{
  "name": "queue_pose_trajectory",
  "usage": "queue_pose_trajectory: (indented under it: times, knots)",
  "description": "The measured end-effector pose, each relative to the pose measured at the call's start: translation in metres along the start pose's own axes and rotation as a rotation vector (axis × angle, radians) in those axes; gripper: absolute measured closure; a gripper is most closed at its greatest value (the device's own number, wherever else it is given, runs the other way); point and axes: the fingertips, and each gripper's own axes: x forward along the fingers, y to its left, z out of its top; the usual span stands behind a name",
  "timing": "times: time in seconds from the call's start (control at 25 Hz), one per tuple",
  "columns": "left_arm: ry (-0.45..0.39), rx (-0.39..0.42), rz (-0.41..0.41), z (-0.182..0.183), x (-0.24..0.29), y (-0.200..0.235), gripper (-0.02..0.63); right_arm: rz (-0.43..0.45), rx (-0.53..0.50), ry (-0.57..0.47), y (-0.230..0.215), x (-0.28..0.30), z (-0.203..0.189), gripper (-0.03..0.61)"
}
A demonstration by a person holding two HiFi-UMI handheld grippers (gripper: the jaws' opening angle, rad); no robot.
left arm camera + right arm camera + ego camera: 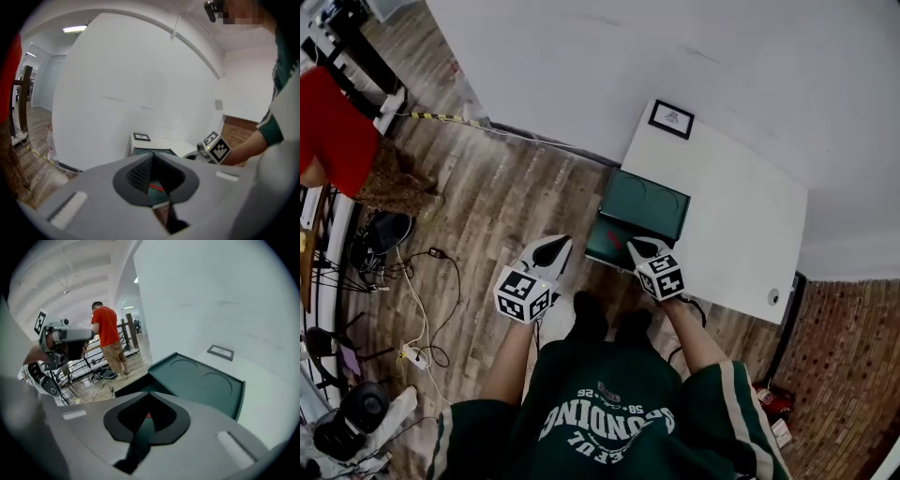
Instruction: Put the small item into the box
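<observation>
A dark green box (602, 249) stands open at the near left edge of the white table (741, 225), its lid (645, 201) tilted up behind it. A small red item (606, 231) lies inside the box; it also shows as a red item (157, 188) past the left jaws and a red item (148, 415) past the right jaws. My left gripper (555, 247) hovers just left of the box, shut and empty. My right gripper (638, 247) hangs over the box's near right corner, shut, nothing between its jaws.
A small framed picture (671, 119) lies at the table's far corner, and a small round thing (773, 296) near its right edge. A person in a red shirt (333, 131) stands at the left. Cables (422, 309) and equipment lie on the wooden floor.
</observation>
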Motion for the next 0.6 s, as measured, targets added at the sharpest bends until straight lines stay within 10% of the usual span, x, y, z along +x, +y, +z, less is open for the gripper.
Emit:
queue_pose_trajectory:
  times: [0.6]
  knots:
    - [-0.073,0.108,-0.044,0.050,0.014,-0.054,0.563,-0.141,-0.016,-0.481,-0.009,-0.140,0.083,0.577]
